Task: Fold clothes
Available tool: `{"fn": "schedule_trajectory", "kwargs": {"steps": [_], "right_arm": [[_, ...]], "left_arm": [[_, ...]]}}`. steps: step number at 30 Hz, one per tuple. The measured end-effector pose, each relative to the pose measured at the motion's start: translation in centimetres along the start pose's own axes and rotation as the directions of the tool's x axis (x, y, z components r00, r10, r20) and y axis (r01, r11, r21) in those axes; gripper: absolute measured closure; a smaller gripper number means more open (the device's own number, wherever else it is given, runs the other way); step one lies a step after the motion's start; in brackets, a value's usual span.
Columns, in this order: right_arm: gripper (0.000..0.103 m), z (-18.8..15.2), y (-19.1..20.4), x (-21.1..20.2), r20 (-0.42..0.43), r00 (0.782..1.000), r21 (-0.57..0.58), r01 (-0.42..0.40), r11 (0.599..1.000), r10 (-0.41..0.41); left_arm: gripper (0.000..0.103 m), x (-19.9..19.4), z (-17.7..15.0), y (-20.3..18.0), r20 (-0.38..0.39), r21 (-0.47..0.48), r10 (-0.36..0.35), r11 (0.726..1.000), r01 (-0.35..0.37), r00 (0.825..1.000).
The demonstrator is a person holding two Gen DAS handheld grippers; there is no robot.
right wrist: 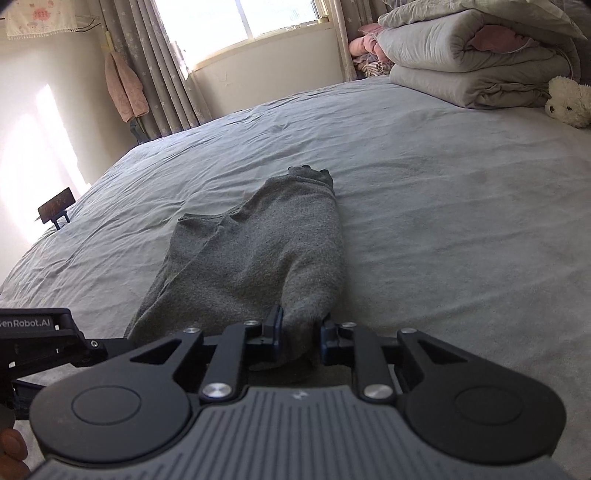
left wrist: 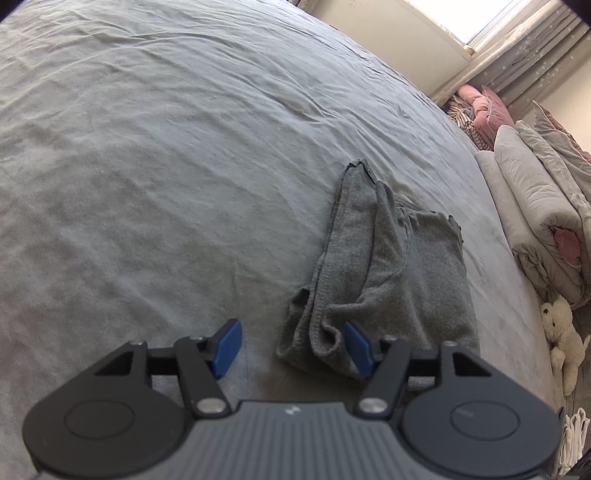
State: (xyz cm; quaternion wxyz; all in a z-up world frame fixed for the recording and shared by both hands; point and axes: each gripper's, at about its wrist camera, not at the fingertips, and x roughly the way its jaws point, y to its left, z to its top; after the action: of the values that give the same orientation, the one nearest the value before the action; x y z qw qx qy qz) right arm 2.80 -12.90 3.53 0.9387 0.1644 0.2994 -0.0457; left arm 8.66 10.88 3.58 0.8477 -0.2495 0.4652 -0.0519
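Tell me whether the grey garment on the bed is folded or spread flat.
Folded, loosely. The grey garment lies doubled in rumpled layers with overlapping hems on the bed sheet; the right gripper pinches its near end.

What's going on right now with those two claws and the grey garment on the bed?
Right gripper clamped on grey garment's near end. Left gripper open, garment edge between pads, not pinched. Bed sheet around it clear.

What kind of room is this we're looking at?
Most likely a bedroom: a wide bed with a grey sheet, folded quilts stacked at its far end, and a curtained window behind.
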Motion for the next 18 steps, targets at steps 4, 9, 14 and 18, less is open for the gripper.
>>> {"fn": "schedule_trajectory", "kwargs": {"steps": [4, 9, 14, 18], "right_arm": [[0.084, 0.8, -0.2, -1.2, 0.009, 1.000, -0.033, 0.004, 0.999, -0.004], [0.084, 1.5, -2.6, -4.6, 0.007, 0.999, -0.052, 0.042, 0.998, -0.042], [0.084, 0.3, -7.8, -9.9, -0.055, 0.993, -0.018, 0.102, 0.995, -0.103], [0.084, -1.7, -12.1, -12.6, -0.092, 0.987, 0.020, 0.132, 0.991, -0.129]], "left_arm": [[0.037, -1.0, 0.4, 0.2, 0.010, 0.002, -0.004, 1.000, 0.004, 1.000], [0.036, -1.5, 0.5, 0.2, 0.001, 0.000, -0.018, 1.000, 0.018, 1.000], [0.034, -1.7, -0.7, -1.2, -0.017, 0.070, -0.009, 0.997, 0.010, 1.000], [0.030, -1.8, -2.5, -3.2, -0.048, 0.147, -0.035, 0.988, 0.041, 0.998]]}}
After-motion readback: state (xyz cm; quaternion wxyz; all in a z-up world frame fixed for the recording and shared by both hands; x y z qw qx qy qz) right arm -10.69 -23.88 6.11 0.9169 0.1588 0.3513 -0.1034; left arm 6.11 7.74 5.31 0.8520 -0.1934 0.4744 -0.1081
